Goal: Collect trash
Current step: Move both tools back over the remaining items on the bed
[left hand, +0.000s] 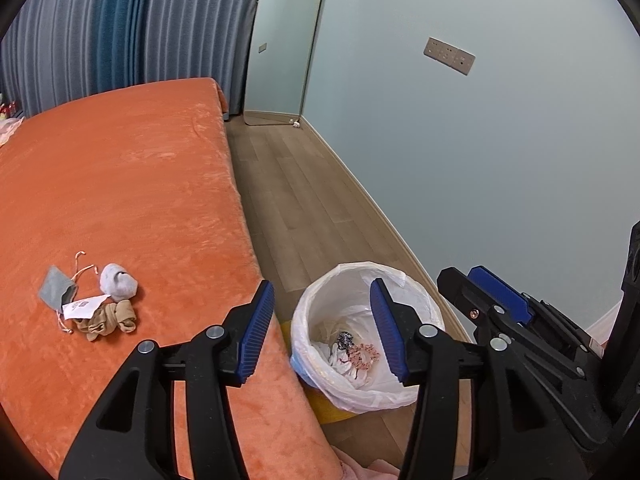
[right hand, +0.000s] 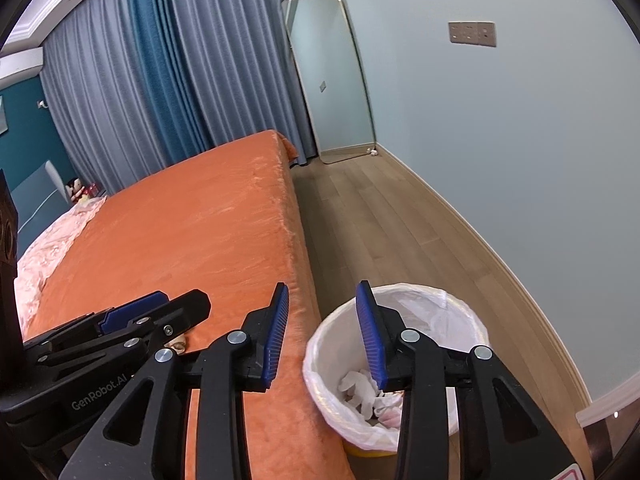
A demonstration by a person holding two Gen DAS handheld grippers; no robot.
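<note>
A bin with a white liner (left hand: 344, 280) stands on the floor beside the orange bed (left hand: 120, 180). It holds crumpled white paper (left hand: 352, 364), a pink scrunchie (left hand: 366, 352) and a small dark item. My left gripper (left hand: 322, 284) hovers open and empty over the bed's edge and the bin. On the bed to its left lie a grey pouch (left hand: 56, 288), a white paper tag (left hand: 84, 307), a grey balled sock (left hand: 118, 280) and beige socks (left hand: 112, 320). My right gripper (right hand: 323, 286) is open and empty, just above the bin (right hand: 440, 294), with the left gripper (right hand: 184, 298) at its left.
A strip of wooden floor (left hand: 304, 200) runs between the bed and the pale wall (left hand: 480, 160). A standing mirror (left hand: 280, 52) leans at the far end beside blue curtains (left hand: 120, 28). Pink bedding (right hand: 44, 248) lies at the bed's far left.
</note>
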